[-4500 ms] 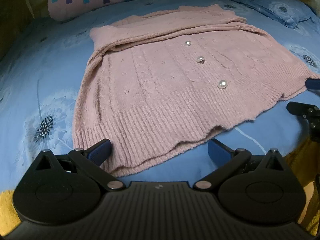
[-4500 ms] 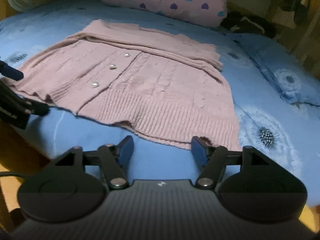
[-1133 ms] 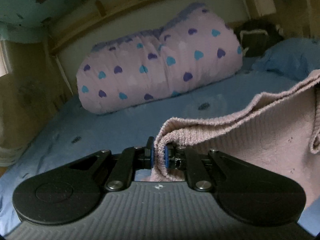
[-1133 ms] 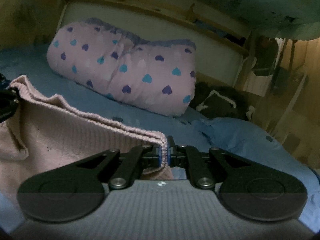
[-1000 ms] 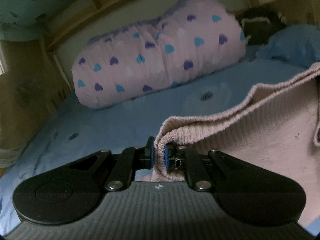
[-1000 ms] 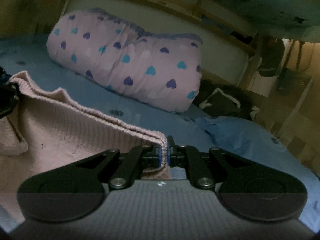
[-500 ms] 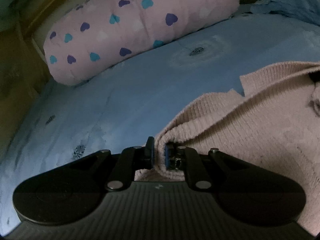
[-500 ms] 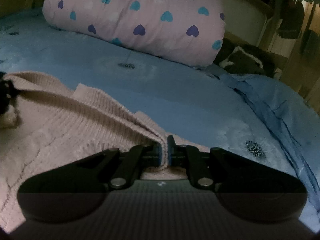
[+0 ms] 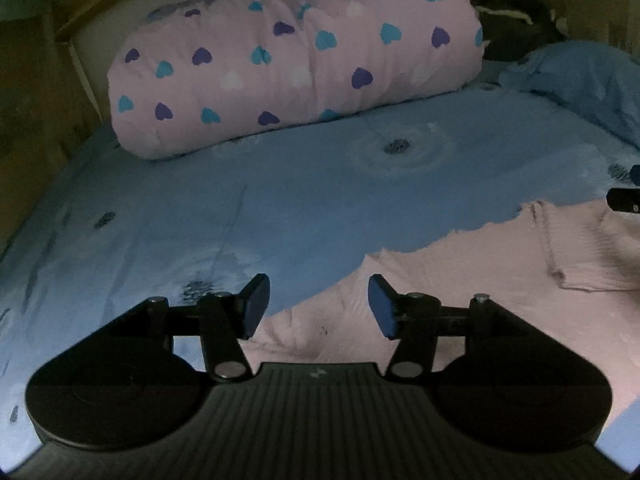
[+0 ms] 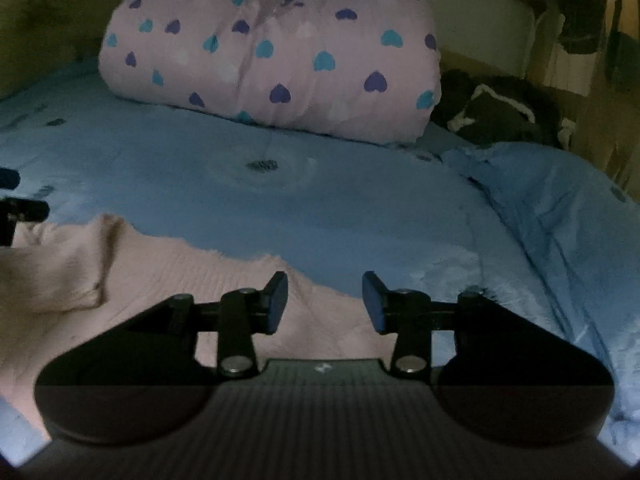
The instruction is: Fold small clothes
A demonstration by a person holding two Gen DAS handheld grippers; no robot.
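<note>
Lying flat on the blue sheet (image 9: 280, 208), the pink sweater (image 9: 480, 280) looks doubled over, with a ragged top edge and a loose flap or sleeve end showing on it in both views, so one fold reads as laid down; judging by its width, side folds and some smoothing are likely left, though the near half of the garment is hidden under the gripper bodies. Left gripper (image 9: 316, 306) has its jaws spread wide with nothing between them; the sweater's left top corner sits right below and between its fingertips, the left finger over bare sheet, the right finger over knit. Right gripper (image 10: 324, 302) is likewise spread and empty; the sweater's right top corner lies under its left finger, and its right finger hangs over sheet. Cannot tell whether either set of tips touches the fabric or hovers just above. Each gripper shows at the other view's edge, near the sweater's top edge. Heart pillow (image 10: 272, 56) sits at the bed's head, well apart from the sweater.
</note>
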